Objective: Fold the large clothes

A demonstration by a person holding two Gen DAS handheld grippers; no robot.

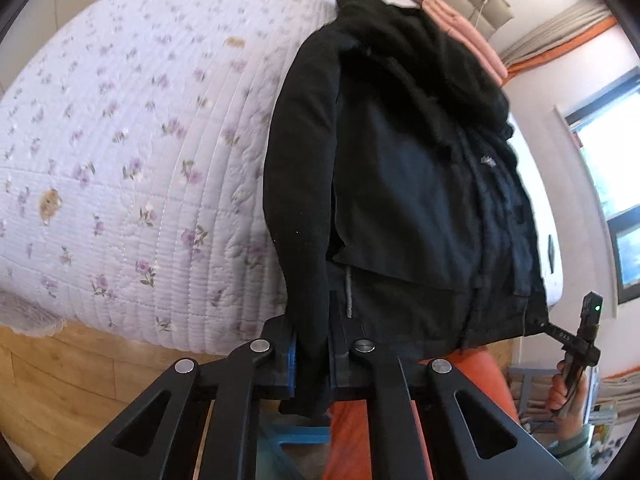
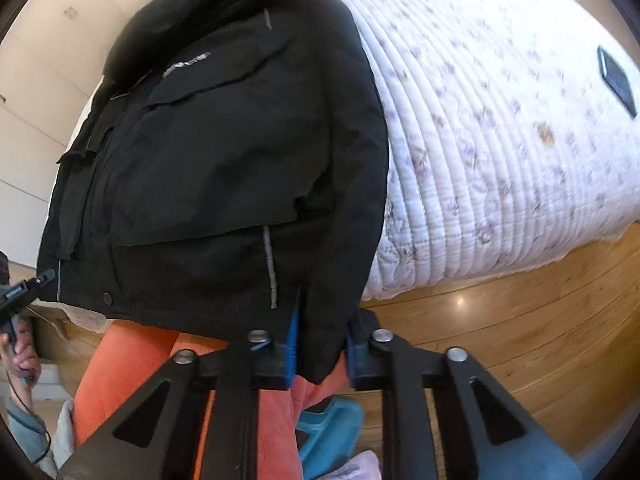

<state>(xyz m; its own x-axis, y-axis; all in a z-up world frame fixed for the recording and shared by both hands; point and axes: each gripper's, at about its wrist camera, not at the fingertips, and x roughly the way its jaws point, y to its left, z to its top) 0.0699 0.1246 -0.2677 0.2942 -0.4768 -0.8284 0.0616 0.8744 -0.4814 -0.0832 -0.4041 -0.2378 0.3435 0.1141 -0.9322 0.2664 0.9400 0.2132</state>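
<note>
A large black jacket (image 1: 400, 180) lies front up on a floral quilted bed (image 1: 120, 160), its collar at the far end and its hem at the near edge. In the left wrist view my left gripper (image 1: 314, 360) is shut on the cuff of the sleeve that runs down the jacket's left side. In the right wrist view the same jacket (image 2: 224, 152) fills the left half, and my right gripper (image 2: 322, 352) is shut on the other sleeve's cuff. Each view also shows the other gripper at the hem's far corner, the right gripper (image 1: 576, 340) and the left gripper (image 2: 24, 288), each held in a hand.
The bed's quilt (image 2: 500, 140) stretches away beside the jacket, with a dark flat device (image 2: 618, 80) lying on it. Wooden floor (image 2: 520, 320) runs below the bed edge. A person's orange trousers (image 2: 120, 360) and a blue slipper (image 2: 332, 424) are underneath. A pink pillow (image 1: 460, 28) sits beyond the collar.
</note>
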